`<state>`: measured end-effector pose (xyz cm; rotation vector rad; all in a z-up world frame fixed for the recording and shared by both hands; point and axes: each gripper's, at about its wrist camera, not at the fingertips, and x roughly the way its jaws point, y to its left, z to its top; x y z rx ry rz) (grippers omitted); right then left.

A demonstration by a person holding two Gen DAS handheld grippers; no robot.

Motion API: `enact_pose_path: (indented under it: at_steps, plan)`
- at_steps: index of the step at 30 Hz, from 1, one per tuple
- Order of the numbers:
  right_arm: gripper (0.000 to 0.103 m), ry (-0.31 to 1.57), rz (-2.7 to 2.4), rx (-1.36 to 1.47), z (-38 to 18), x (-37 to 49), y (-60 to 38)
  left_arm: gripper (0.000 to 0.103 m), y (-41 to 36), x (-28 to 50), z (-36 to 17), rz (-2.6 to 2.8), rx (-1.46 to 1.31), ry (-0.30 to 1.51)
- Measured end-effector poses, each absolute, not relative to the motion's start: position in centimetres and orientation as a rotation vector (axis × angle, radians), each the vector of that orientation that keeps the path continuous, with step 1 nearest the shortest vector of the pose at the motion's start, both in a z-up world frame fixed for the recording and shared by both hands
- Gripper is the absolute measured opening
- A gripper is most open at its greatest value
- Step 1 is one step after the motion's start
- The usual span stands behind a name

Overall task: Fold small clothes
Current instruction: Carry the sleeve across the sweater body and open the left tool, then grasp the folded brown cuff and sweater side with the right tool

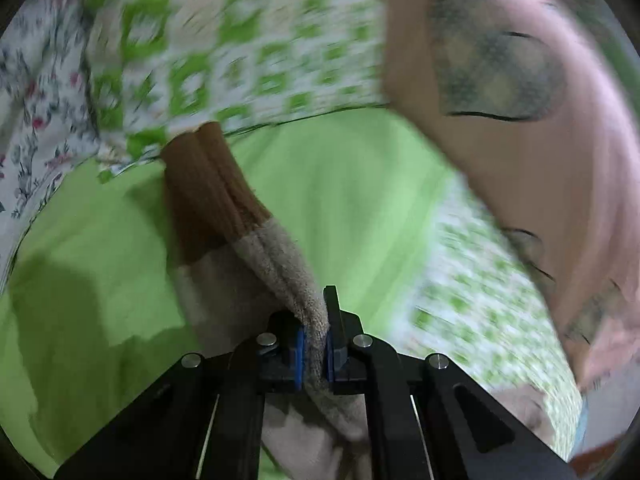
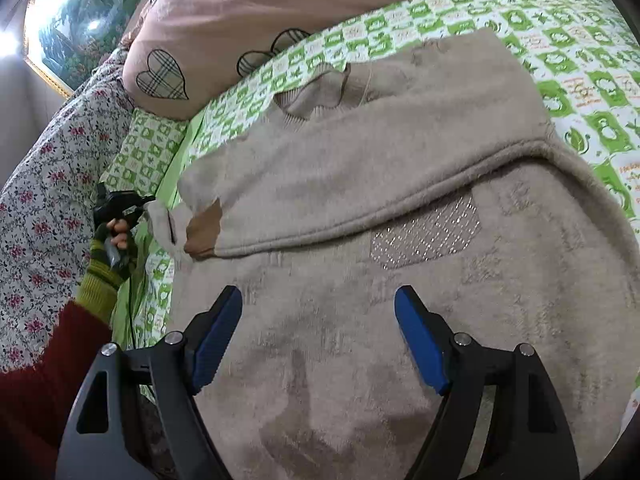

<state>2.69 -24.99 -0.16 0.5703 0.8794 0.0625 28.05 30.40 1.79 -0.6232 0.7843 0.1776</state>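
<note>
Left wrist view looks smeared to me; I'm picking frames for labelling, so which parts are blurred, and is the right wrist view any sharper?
Left wrist view: checked sheet and pink pillow streak with motion blur; the left gripper, shut on the beige sleeve, stays crisp. Right wrist view: sharp throughout, fisheye-bent edges, glare on the framed picture.

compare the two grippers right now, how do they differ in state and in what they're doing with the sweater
The left gripper is shut on the beige sweater's sleeve, fabric pinched between its blue pads; the right gripper stands open with nothing between its pads. The left one works at the sweater's far edge beside the green bedsheet; the right one hangs over the sweater's body. Both have black frames with blue pads.
</note>
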Motion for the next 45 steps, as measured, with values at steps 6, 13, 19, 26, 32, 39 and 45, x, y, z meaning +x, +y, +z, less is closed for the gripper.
enact_pose_path:
  at_steps: [6, 13, 19, 26, 32, 39, 45]
  plan:
    - [0.079, 0.826, 0.044, 0.571, 0.9, 1.8, -25.6, 0.005, 18.0, 22.5, 7.9, -0.133, -0.482, 0.658]
    - [0.079, 0.755, -0.064, 0.614, 1.6, -0.9, -28.2, 0.005, -0.2, 19.8, 7.8, -0.453, -0.231, 0.685]
    - [0.079, 0.712, -0.144, 0.627, 2.4, -3.5, -30.9, 0.005, -8.4, 20.8, 2.7, -0.514, -0.108, 0.804]
    - [0.079, 0.694, -0.183, 0.668, 2.5, -4.4, -32.3, 0.017, -11.9, 20.9, -2.7, -0.508, -0.018, 0.950]
    - [0.079, 0.703, -0.152, 0.677, 2.8, -2.3, -31.6, 0.053, -9.5, 16.2, -1.7, -0.512, -0.012, 0.921]
    - [0.079, 0.724, -0.089, 0.699, 2.5, 3.3, -30.9, 0.057, -1.5, 11.1, -0.5, -0.353, -0.080, 0.883]
    - [0.079, 0.810, -0.089, 0.726, 0.0, 9.2, -30.8, 0.057, 8.2, 10.9, -2.4, -0.035, -0.226, 0.913]
